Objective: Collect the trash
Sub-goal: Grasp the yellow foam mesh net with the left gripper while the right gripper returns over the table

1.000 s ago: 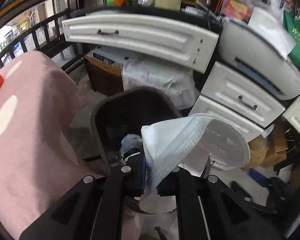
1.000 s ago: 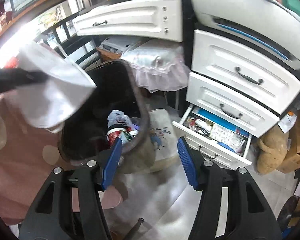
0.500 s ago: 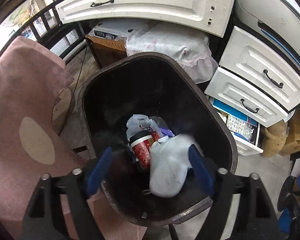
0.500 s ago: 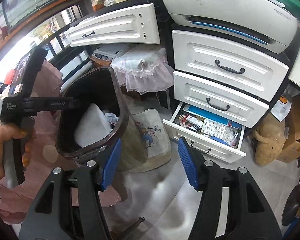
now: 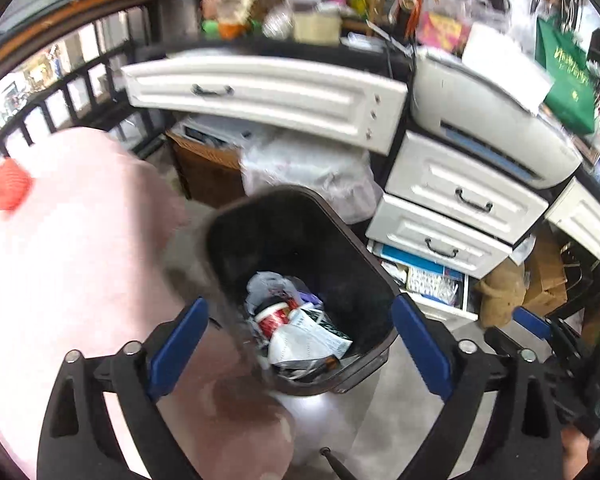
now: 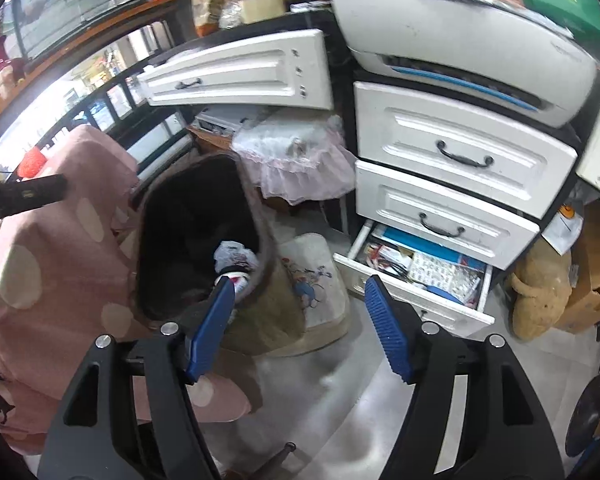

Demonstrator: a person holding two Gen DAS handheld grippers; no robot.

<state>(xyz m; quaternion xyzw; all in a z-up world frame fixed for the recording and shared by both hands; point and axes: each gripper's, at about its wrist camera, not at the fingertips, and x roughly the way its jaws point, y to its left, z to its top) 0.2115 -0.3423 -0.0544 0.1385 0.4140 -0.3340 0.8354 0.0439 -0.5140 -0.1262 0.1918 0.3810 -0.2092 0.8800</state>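
left gripper (image 5: 300,344): spread wide, nothing between the pads; jaws have just been opening; hangs above the bin.
bin (image 5: 380,280): dark, open-topped, on the floor between the pink cover (image 5: 60,280) and the white drawers (image 5: 460,200).
face mask (image 5: 300,340): released, lies inside the bin on top of the other trash, beside the red cup (image 5: 274,318).
handling: mask is judged light, soft and limp; it would drape when lifted. Best taken by a pinch on a folded edge or an ear loop, not the flat middle.
right gripper (image 6: 300,328): parted, empty; jaws have just been opening a little; held beside the bin, over bare floor.
open drawer (image 6: 420,276): bottom one is pulled out, papers are seen inside.
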